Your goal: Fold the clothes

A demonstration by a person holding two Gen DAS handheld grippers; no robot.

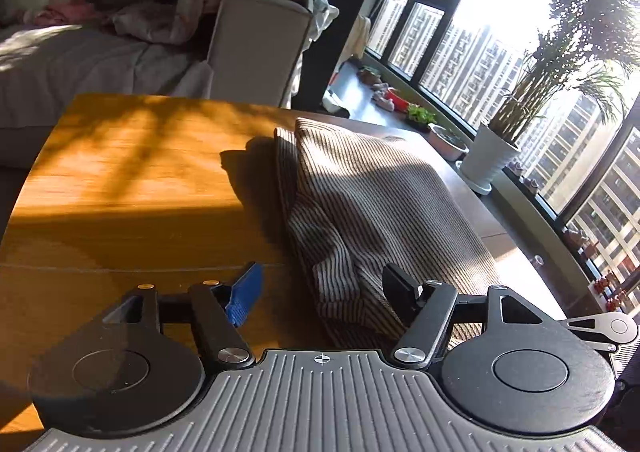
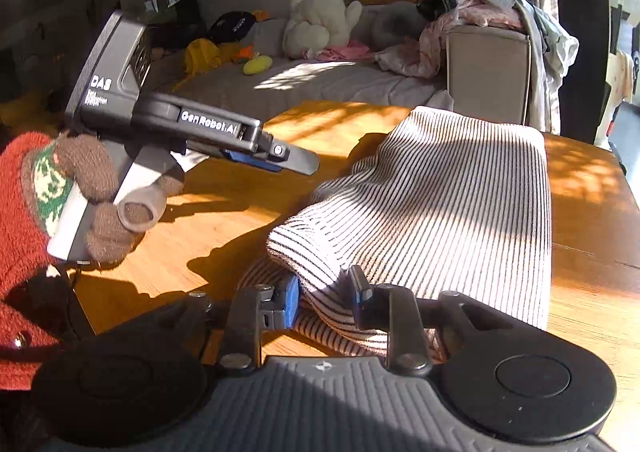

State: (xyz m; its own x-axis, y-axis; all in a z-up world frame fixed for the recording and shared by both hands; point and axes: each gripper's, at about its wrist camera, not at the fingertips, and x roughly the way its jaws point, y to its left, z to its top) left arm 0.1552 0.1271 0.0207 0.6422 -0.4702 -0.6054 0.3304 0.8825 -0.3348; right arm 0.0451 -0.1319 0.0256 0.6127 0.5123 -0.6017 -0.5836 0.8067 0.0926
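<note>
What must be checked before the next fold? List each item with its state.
1. Left tongs open and ready: ok.
2. Left tongs gripping cloth: not ok; they hold nothing.
3. Right tongs shut on the near fold of the striped garment: ok.
4. Number of layers pinched by the right tongs: cannot tell.
5. Striped garment lying flat: not ok; its near end is bunched and lifted.
6. Bare wood on the table beside the garment for laying it out: ok.
</note>
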